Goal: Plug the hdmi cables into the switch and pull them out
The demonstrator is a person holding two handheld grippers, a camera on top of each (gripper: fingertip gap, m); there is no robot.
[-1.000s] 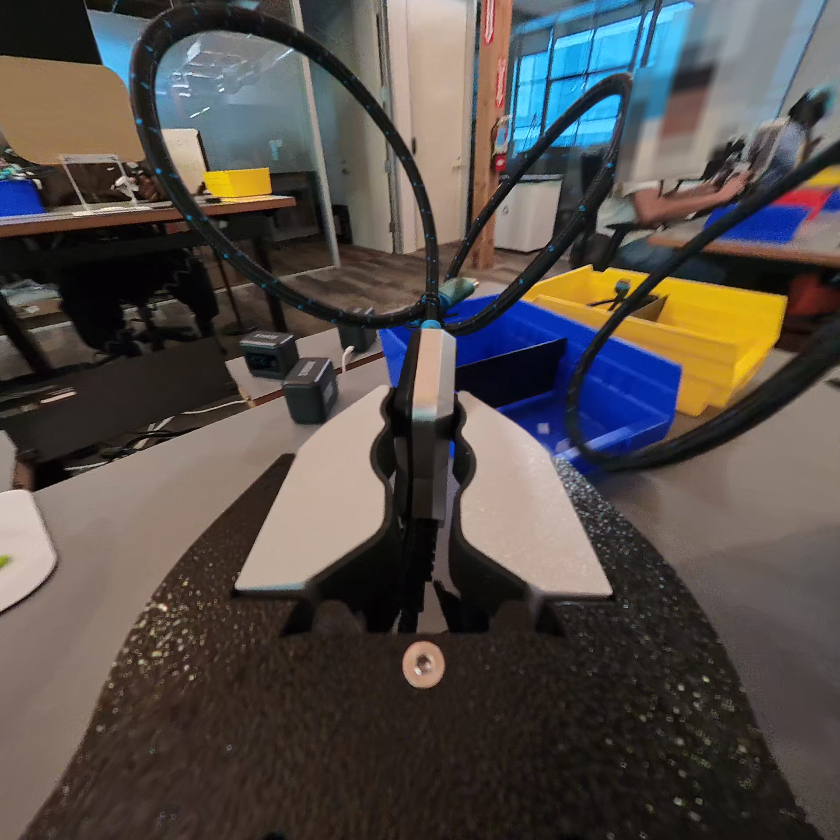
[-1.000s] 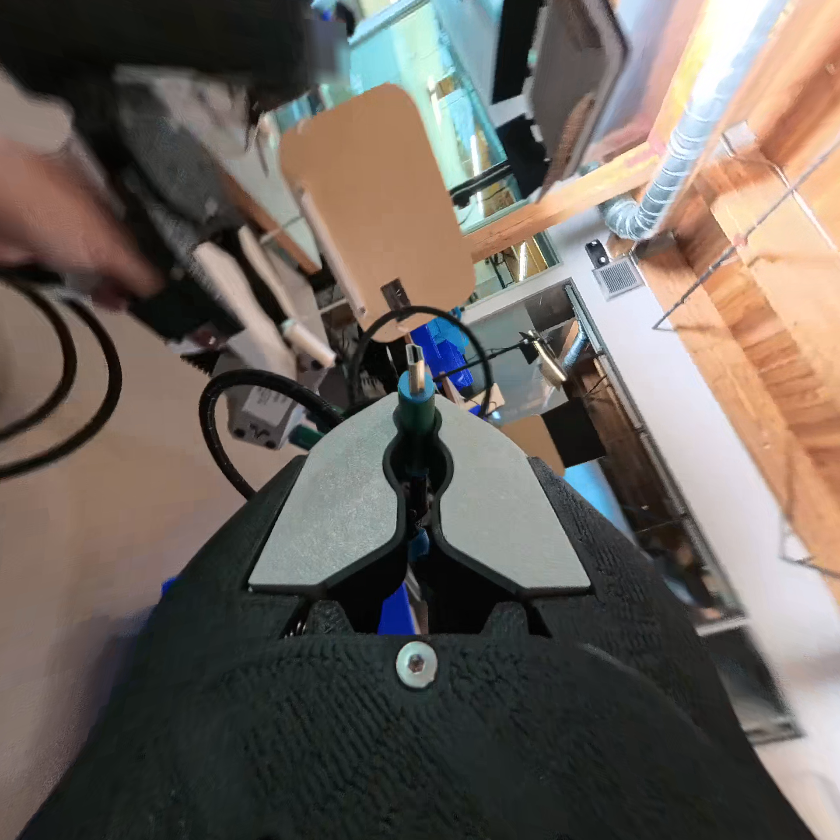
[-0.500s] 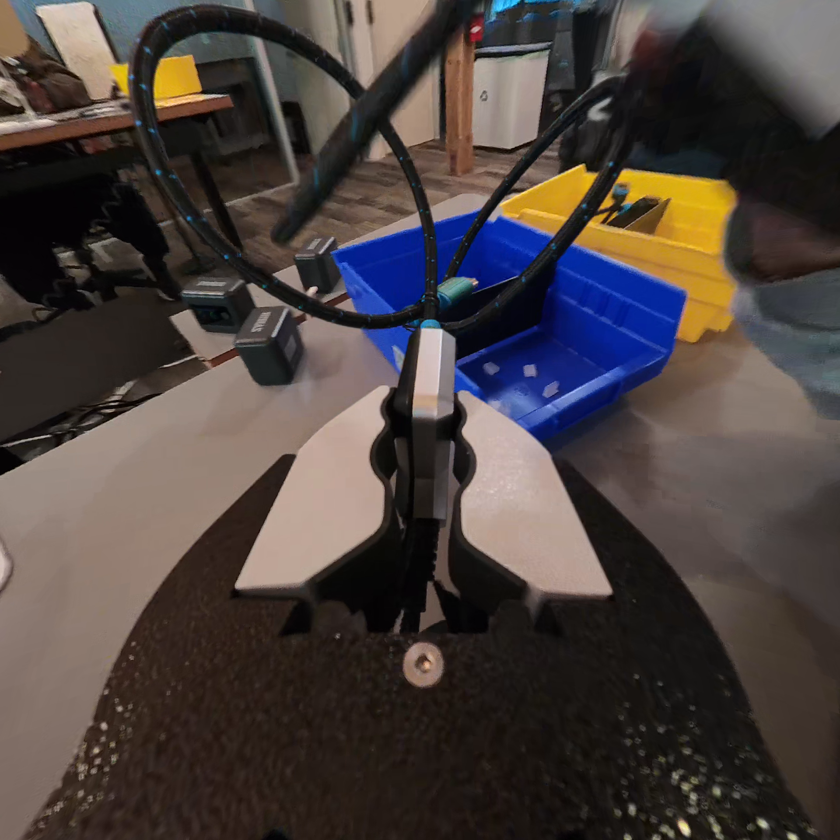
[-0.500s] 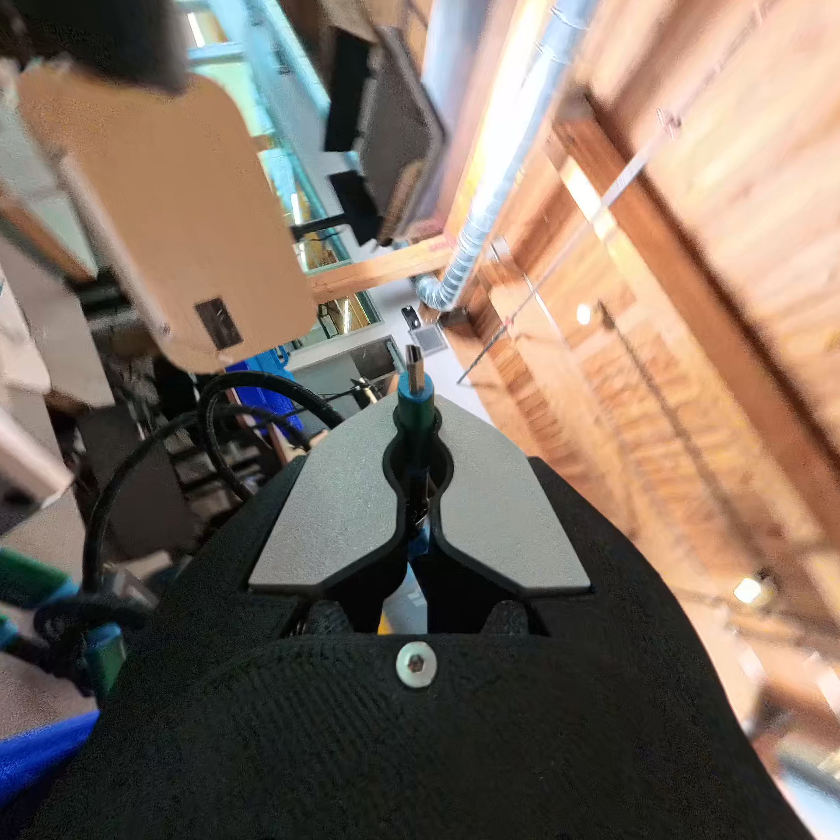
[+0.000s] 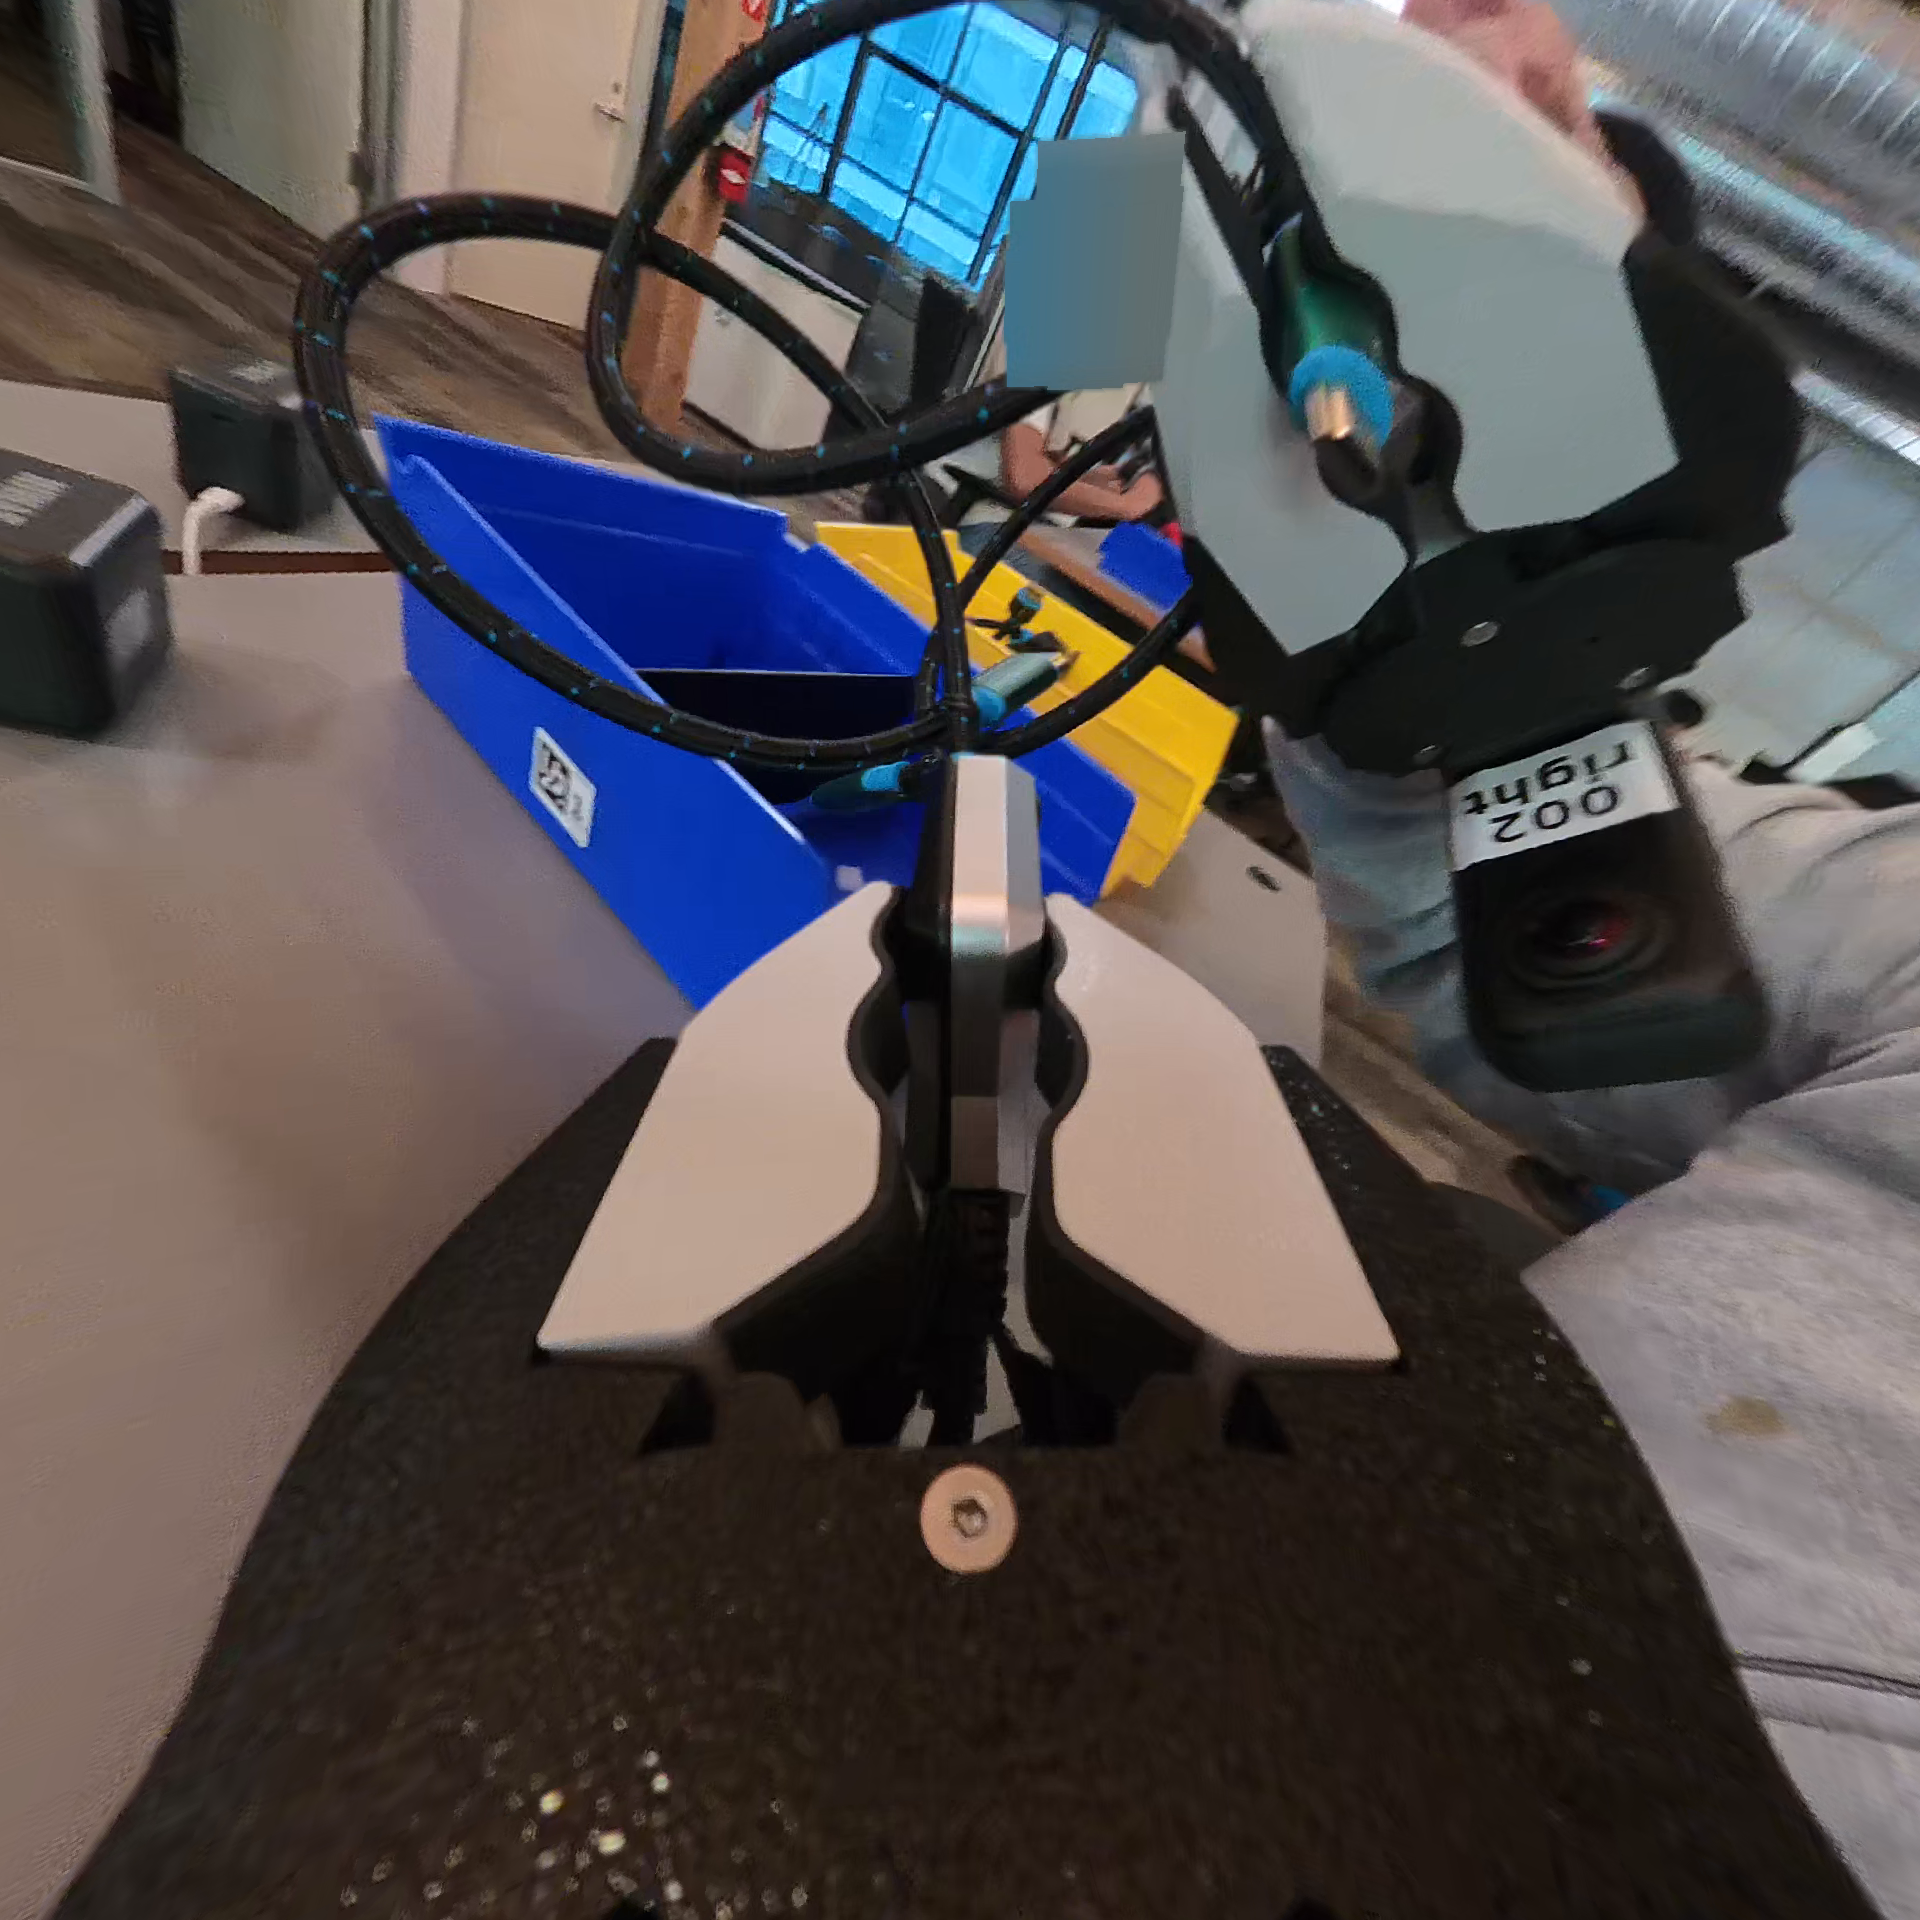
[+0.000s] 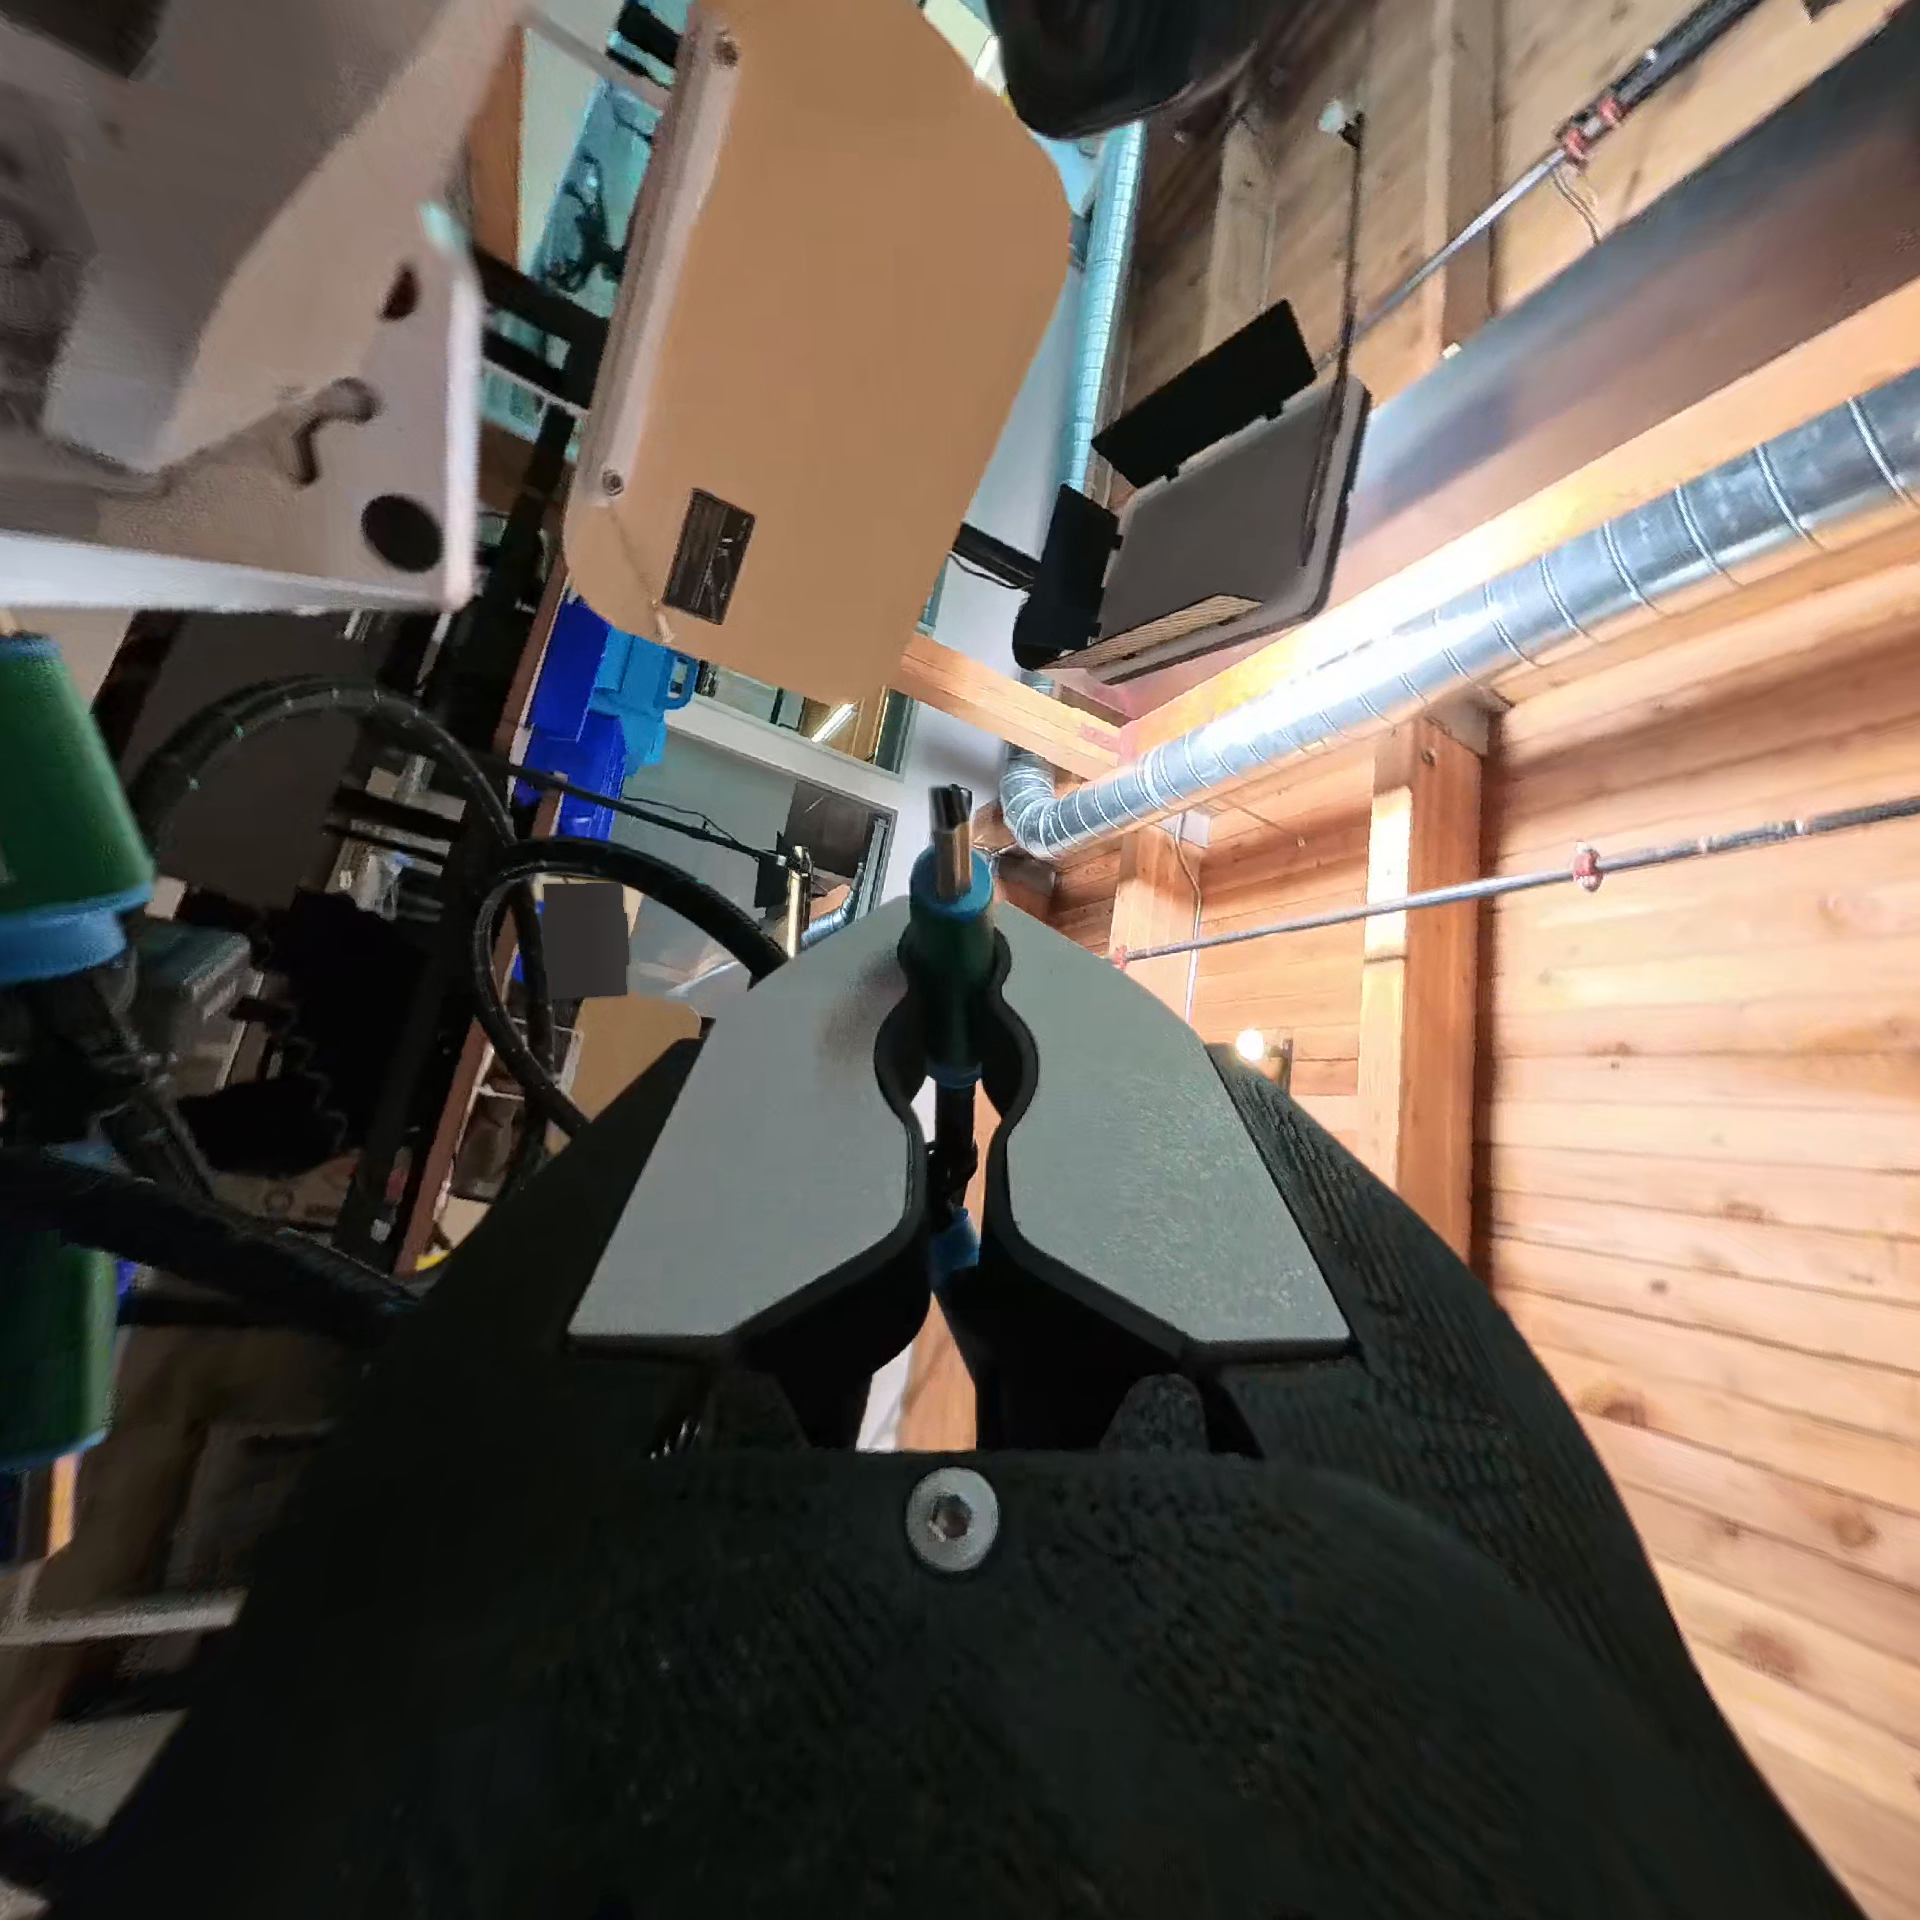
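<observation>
My left gripper is shut on a flat grey device, held edge-on between the pads above the table. Black braided cables loop out from its far end, and a green plug hangs there. My right gripper is shut on a green cable plug with a blue collar. The plug's metal tip sticks out past the fingertips. In the left wrist view the right gripper hangs at the upper right, above the device, with that plug in it.
A blue bin and a yellow bin stand on the grey table beyond the left gripper. Black chargers sit at the left. The right wrist view faces a wooden wall, a metal duct and a tan panel. Across from one pair of fingers to the other is roughly 11 cm.
Both grasps are unchanged. The left view has swung and now shows the right gripper close by at the upper right. The right view has tilted further up along the wall and ceiling.
</observation>
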